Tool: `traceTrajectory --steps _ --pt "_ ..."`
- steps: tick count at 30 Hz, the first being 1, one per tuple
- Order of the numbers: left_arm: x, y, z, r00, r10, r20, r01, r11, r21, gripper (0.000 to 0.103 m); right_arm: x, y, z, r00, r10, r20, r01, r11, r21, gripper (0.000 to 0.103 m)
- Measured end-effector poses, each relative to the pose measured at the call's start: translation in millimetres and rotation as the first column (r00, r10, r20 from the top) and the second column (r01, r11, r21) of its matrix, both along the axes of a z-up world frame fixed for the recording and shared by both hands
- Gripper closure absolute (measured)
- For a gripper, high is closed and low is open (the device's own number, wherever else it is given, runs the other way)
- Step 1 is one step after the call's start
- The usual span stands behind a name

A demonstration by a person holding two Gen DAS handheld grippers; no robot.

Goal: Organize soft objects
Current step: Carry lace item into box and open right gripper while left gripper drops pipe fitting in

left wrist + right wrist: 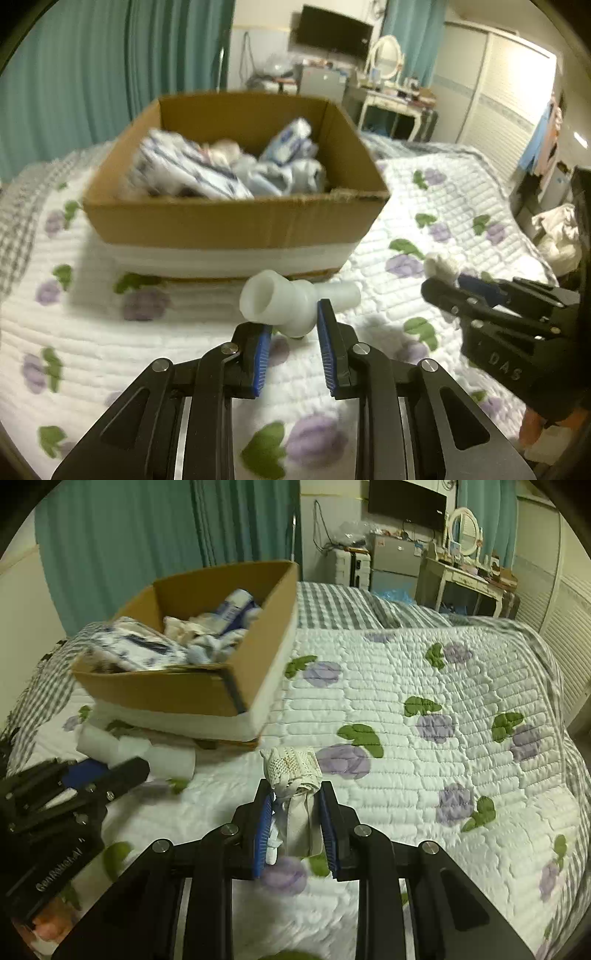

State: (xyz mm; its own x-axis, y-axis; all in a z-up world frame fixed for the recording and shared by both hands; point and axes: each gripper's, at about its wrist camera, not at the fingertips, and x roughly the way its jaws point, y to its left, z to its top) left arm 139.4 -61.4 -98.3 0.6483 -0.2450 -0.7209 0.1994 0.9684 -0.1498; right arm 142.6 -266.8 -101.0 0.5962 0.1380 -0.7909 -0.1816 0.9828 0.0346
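Observation:
A cardboard box (236, 221) stands on the bed, holding several blue-and-white soft bundles (192, 170); it also shows in the right wrist view (162, 694). My left gripper (293, 338) holds a white foam piece (291, 299) between its blue pads, just in front of the box. My right gripper (295, 812) is shut on a cream lace cloth roll (293, 779) and holds it above the quilt. The right gripper shows in the left wrist view (454, 291) at the right, and the left gripper shows in the right wrist view (92, 775) at the left.
The bed has a white quilt (406, 701) with purple flowers and green leaves over a grey checked sheet (332, 605). Teal curtains (92, 74) hang behind the box. A dressing table (391, 96) and a wardrobe (498, 92) stand beyond the bed.

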Motion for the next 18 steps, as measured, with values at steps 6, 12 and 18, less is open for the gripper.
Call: traceTrajectory --steps 6,12,18 --pt "-29 5 39 0.996 -0.016 0.088 0.011 0.998 0.057 0.080 -26 18 39 0.997 0.019 0.072 -0.019 1.000 0.007 0.078" --pt "-51 6 72 0.982 -0.026 0.186 0.008 0.995 0.098 0.080 -49 34 87 0.985 0.047 0.165 -0.047 0.999 -0.003 0.078" --pt "-64 17 102 0.964 -0.022 0.264 -0.012 0.992 0.126 0.080 -60 46 133 0.965 0.070 0.254 -0.071 0.997 -0.006 0.078"
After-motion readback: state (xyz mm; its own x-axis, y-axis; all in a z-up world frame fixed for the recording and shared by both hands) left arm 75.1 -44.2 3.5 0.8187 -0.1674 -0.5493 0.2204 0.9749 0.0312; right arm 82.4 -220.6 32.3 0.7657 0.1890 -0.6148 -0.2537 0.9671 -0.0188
